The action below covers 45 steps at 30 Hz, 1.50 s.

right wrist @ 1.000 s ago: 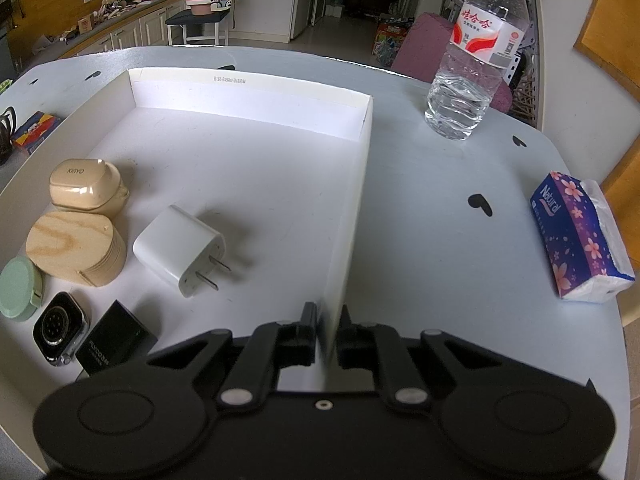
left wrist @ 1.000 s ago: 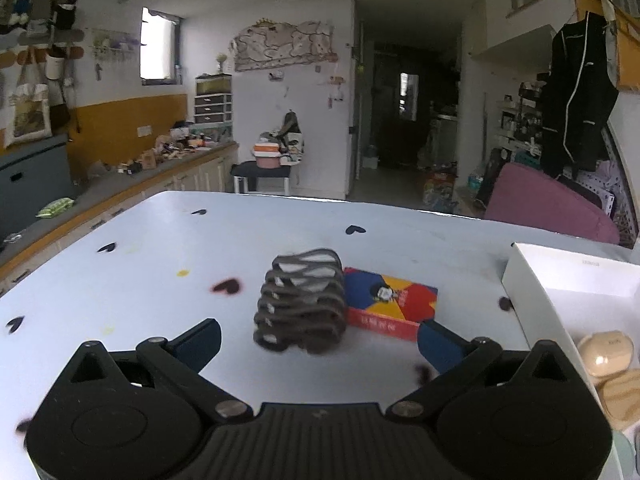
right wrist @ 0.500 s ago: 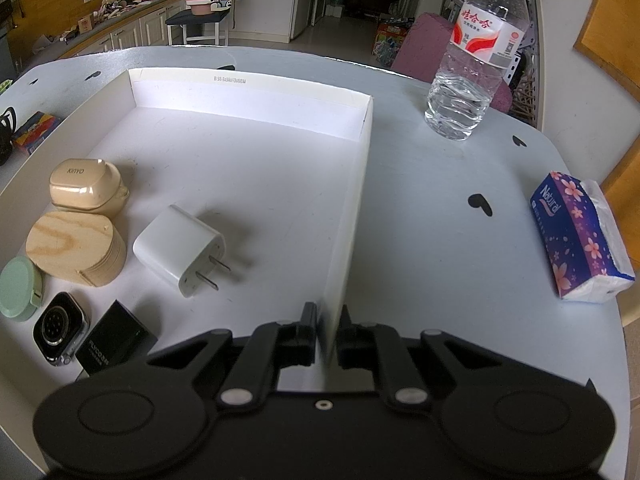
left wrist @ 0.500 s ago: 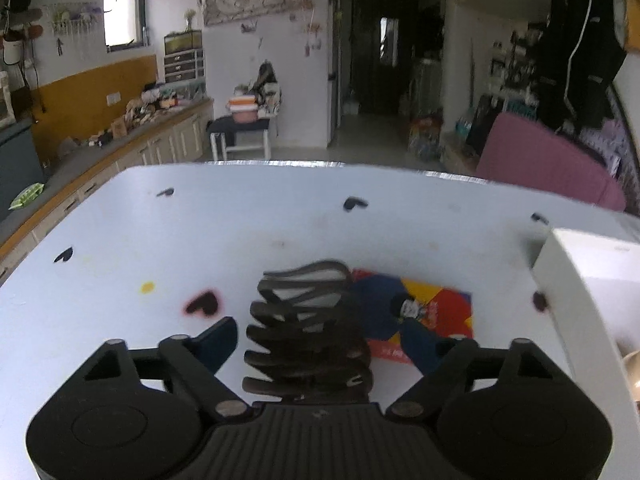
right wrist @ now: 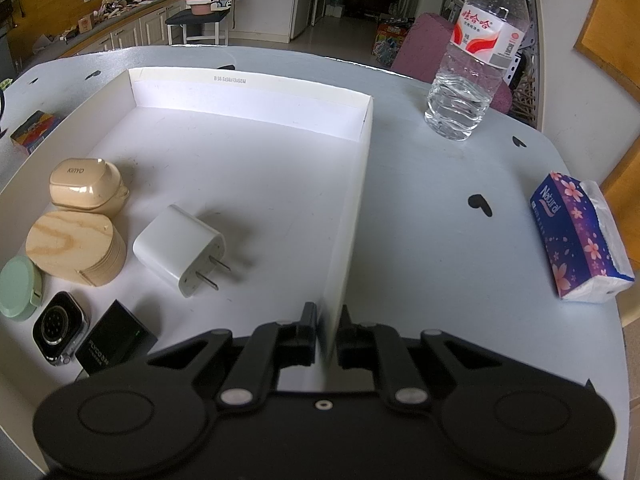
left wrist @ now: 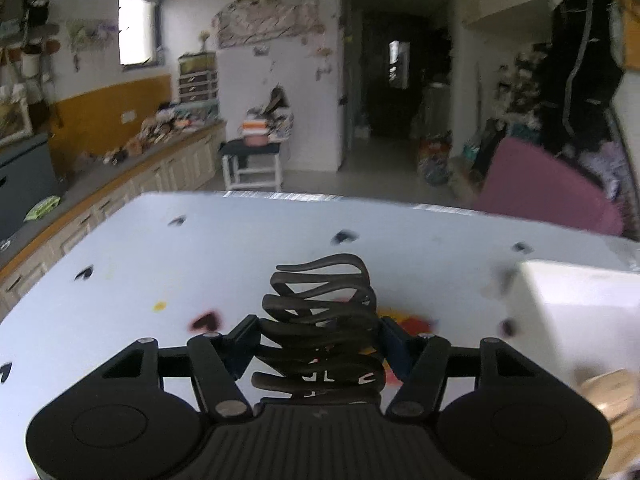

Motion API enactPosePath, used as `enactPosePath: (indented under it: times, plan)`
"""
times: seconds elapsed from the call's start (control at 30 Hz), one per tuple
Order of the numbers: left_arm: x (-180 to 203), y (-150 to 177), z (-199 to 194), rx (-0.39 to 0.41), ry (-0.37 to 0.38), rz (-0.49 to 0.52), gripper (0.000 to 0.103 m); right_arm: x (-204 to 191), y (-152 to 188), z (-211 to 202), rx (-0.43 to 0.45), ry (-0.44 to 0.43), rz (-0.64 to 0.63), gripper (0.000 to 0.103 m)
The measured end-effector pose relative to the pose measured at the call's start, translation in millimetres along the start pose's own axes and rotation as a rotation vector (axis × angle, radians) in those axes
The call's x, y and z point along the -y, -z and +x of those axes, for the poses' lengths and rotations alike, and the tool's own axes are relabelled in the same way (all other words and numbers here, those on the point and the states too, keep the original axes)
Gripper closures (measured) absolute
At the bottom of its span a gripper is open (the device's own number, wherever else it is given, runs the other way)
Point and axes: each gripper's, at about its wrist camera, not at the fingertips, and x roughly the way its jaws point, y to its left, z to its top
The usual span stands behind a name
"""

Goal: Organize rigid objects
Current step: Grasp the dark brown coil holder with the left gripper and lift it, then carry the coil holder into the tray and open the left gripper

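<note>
Left gripper (left wrist: 318, 344) is closing its jaws around the dark hair claw clip (left wrist: 320, 328), which a second ago was lying free on the table (left wrist: 224, 248) ahead of wide-open jaws. Pads are now sitting against both flanks of the clip, near the table's middle, with the card box (left wrist: 408, 326) just behind it. Pickup looks underway; transfer to the white tray (right wrist: 362, 160) probably comes next. Right gripper (right wrist: 325, 334) is staying nearly shut, pinching the tray's right wall near its front corner, steadying it.
</note>
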Motion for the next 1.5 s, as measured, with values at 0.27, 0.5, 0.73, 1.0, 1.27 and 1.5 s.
enactPosePath:
  times: [0.27, 0.5, 0.73, 1.0, 1.27, 1.5]
  plan:
    - [84, -19, -37, 0.032, 0.166, 0.064, 0.038, 0, 0, 0, 0.0, 0.0, 0.0, 0.092]
    - [150, -23, -28, 0.01, 0.246, 0.125, 0.038, 0, 0, 0, 0.0, 0.0, 0.0, 0.092]
    - [200, -16, -3, -0.078, 0.292, 0.115, 0.038, 0, 0, 0, 0.0, -0.001, 0.001, 0.092]
    - [251, -6, 12, -0.142, 0.339, 0.117, 0.038, 0, 0, 0, 0.0, -0.001, 0.001, 0.092]
    - [283, 5, 23, -0.169, 0.336, 0.166, 0.038, 0, 0, 0, 0.0, -0.002, 0.002, 0.092]
    - [287, 8, 30, -0.193, 0.321, 0.173, 0.038, 0, 0, 0, 0.0, -0.001, 0.001, 0.092]
